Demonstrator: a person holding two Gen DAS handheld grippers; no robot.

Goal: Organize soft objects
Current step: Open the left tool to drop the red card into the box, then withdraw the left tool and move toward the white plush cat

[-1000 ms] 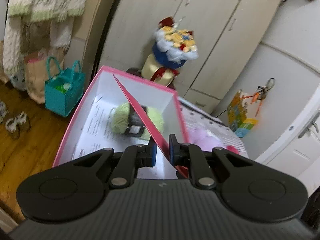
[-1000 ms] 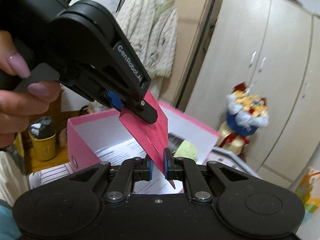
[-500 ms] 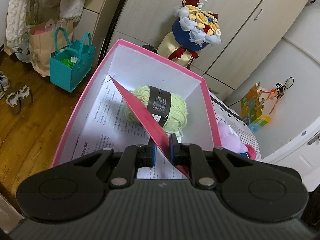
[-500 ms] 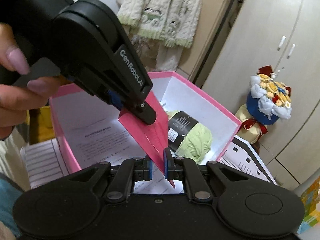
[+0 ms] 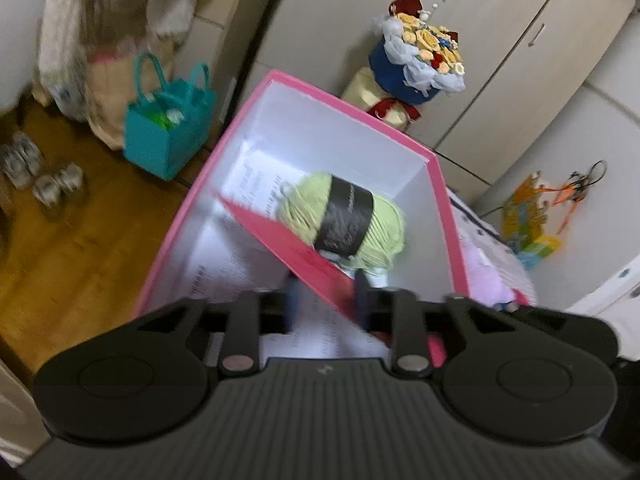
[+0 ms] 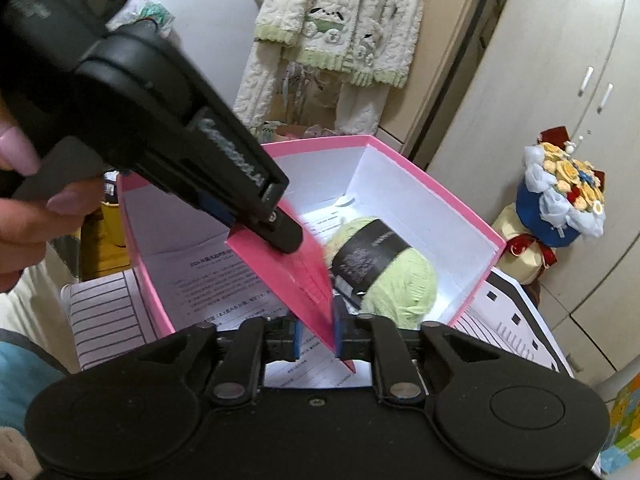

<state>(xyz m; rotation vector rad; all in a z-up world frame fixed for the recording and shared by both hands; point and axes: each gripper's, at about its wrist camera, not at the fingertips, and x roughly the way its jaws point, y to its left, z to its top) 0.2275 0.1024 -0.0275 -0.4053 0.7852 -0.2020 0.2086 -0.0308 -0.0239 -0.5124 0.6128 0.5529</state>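
A pink box [image 5: 352,104] with white inner walls holds a green yarn ball [image 5: 380,228] with a black label; the ball also shows in the right wrist view [image 6: 400,280]. The box's near pink wall [image 5: 304,256] runs between the fingers of both grippers. My left gripper [image 5: 326,300] stands open around this wall, its jaws apart. My right gripper [image 6: 318,332] is open too, the wall [image 6: 296,276] against its right finger. The left gripper shows in the right wrist view [image 6: 276,232], over the wall's top edge. A pale pink soft object [image 5: 492,280] lies right of the box.
Printed paper [image 6: 216,276] lines the box floor. A flower bouquet [image 5: 420,64] stands behind the box by cupboards. A teal bag [image 5: 168,136] and shoes [image 5: 44,176] sit on the wooden floor at left. A knitted garment [image 6: 340,32] hangs behind. Lined sheets [image 6: 104,320] lie under the box.
Both grippers' jaws have spread apart, letting go of the pink wall that they pinched before. The box and yarn have shifted slightly in view as the cameras tilted.
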